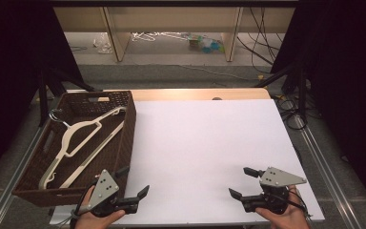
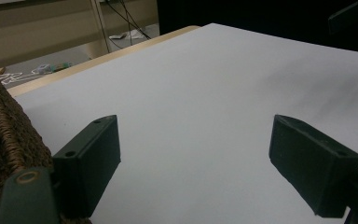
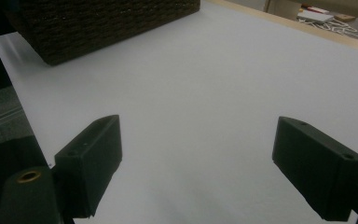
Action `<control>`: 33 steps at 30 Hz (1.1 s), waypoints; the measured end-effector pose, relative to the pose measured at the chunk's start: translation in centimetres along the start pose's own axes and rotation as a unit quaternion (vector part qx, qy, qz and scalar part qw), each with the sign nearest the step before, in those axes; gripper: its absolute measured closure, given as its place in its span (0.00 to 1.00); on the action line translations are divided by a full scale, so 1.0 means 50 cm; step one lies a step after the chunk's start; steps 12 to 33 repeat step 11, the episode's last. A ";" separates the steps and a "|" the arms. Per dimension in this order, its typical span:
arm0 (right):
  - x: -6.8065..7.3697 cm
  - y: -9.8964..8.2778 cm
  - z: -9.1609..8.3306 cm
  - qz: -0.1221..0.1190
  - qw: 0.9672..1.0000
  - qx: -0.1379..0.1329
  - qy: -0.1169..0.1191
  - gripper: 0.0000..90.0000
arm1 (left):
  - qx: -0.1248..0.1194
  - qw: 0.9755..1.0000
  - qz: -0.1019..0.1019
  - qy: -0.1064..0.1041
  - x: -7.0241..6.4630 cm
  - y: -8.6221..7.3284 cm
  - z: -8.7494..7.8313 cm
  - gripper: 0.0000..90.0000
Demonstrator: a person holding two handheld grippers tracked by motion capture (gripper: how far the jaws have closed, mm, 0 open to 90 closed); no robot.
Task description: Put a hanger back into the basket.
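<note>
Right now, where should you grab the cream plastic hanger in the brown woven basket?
Probably the cream plastic hanger's long straight bottom bar, reached from above with the left gripper, which is nearest. The hanger lies flat inside the brown woven basket, whose tall walls block any sideways approach. The bar is thin and straight, so open jaws should close across it easily.

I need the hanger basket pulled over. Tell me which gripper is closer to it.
The left gripper. It sits right beside the brown wicker basket at its near corner, while the right gripper is across the white table.
</note>
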State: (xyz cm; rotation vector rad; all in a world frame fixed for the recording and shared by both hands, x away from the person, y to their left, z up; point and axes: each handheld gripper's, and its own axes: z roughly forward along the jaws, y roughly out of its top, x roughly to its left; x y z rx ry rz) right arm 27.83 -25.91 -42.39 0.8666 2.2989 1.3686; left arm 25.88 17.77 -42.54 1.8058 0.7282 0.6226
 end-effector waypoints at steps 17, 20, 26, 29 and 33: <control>-0.002 -0.001 0.002 -0.007 1.000 -0.003 -0.004 0.19 | -0.001 1.000 -0.007 -0.001 -0.003 0.000 0.001 0.18; -0.002 -0.001 0.002 -0.007 1.000 -0.003 -0.004 0.19 | -0.001 1.000 -0.007 -0.001 -0.003 0.000 0.001 0.18; -0.002 -0.001 0.002 -0.007 1.000 -0.003 -0.004 0.19 | -0.001 1.000 -0.007 -0.001 -0.003 0.000 0.001 0.18; -0.002 -0.001 0.002 -0.007 1.000 -0.003 -0.004 0.19 | -0.001 1.000 -0.007 -0.001 -0.003 0.000 0.001 0.18; -0.002 -0.001 0.002 -0.007 1.000 -0.003 -0.004 0.19 | -0.001 1.000 -0.007 -0.001 -0.003 0.000 0.001 0.18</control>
